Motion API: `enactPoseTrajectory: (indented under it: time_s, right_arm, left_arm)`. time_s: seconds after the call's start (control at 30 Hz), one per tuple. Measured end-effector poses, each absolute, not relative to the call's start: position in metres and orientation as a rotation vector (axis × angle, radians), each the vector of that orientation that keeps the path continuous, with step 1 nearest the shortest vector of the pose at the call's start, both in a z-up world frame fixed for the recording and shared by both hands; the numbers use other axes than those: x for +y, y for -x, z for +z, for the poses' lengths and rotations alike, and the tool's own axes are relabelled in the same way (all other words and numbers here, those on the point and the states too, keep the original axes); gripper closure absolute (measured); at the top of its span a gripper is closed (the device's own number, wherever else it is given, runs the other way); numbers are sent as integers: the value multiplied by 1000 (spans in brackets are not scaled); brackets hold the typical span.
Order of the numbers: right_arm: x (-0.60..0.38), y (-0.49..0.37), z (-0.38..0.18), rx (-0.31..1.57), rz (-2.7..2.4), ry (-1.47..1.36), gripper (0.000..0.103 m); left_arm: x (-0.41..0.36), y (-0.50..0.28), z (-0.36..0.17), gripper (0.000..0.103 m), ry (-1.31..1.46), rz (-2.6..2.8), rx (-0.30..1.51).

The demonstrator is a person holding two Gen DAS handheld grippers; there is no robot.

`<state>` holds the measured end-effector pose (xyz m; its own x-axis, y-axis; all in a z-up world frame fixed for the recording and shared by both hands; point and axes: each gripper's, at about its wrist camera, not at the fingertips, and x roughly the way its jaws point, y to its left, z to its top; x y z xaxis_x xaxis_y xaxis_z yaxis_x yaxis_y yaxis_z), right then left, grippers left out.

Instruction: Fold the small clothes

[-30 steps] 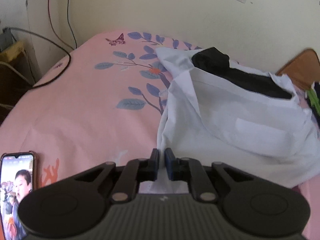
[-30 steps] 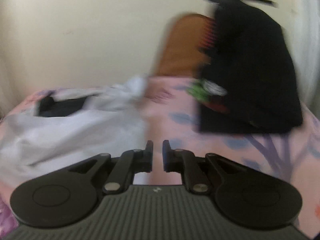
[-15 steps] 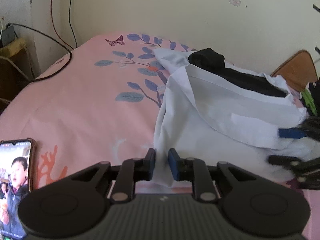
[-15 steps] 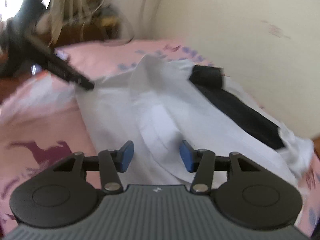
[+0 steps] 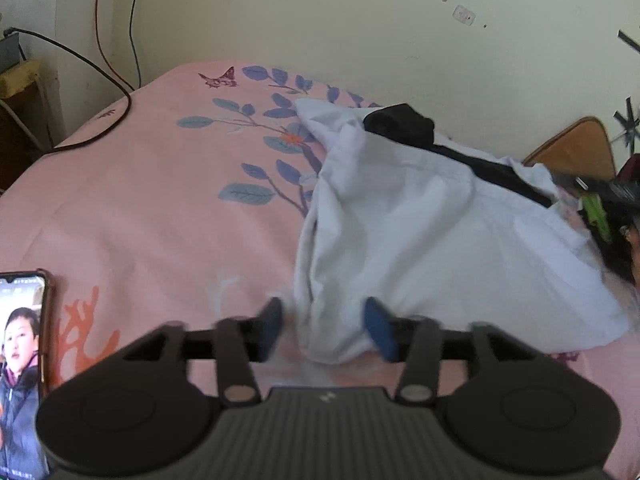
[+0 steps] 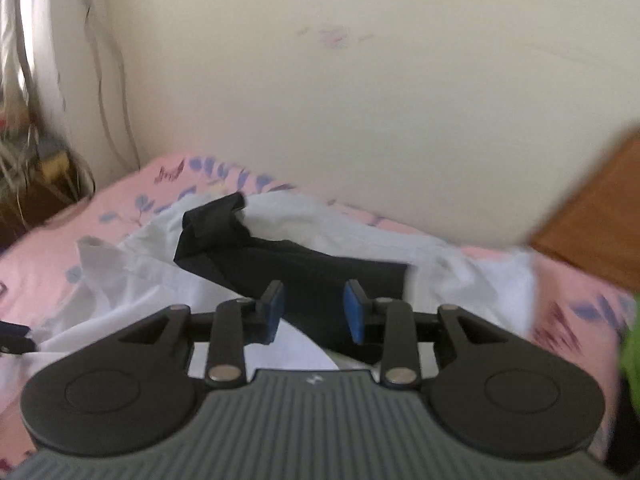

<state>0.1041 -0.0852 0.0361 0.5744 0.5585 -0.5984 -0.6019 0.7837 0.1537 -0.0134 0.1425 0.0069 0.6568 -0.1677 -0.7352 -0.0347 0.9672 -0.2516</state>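
Observation:
A crumpled white garment point(image 5: 420, 240) lies on the pink floral bed sheet point(image 5: 140, 208), with a black garment point(image 5: 404, 124) on its far side. My left gripper point(image 5: 324, 326) is open, its blue pads on either side of the white garment's near corner. In the right wrist view my right gripper point(image 6: 314, 312) is open just above the black garment point(image 6: 304, 264), which lies across the white garment point(image 6: 132, 280). The left gripper's tip shows at the left edge of the right wrist view point(image 6: 14, 338).
A phone point(image 5: 22, 368) with a lit screen lies on the sheet at the near left. A black cable point(image 5: 100, 132) crosses the bed's far left corner. A wooden board point(image 5: 576, 148) and dark clothes point(image 5: 616, 216) are at the right. The wall point(image 6: 360, 100) runs behind the bed.
My left gripper has opened and let go of the white garment's corner. My right gripper has swung over the pile and now hovers at the black garment, still open.

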Motion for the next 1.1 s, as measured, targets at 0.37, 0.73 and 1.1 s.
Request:
enactPoseTrajectory:
  time_s: [0.37, 0.73, 1.1]
  right_arm:
    - [-279, 0, 8, 841, 377, -391, 40]
    - [-255, -5, -37, 912, 451, -660, 88]
    - [-270, 57, 52, 813, 528, -424, 92]
  left_arm:
    - [141, 5, 3, 72, 357, -128, 892]
    - [162, 19, 23, 95, 513, -89, 810]
    - [161, 79, 64, 95, 464, -131, 799]
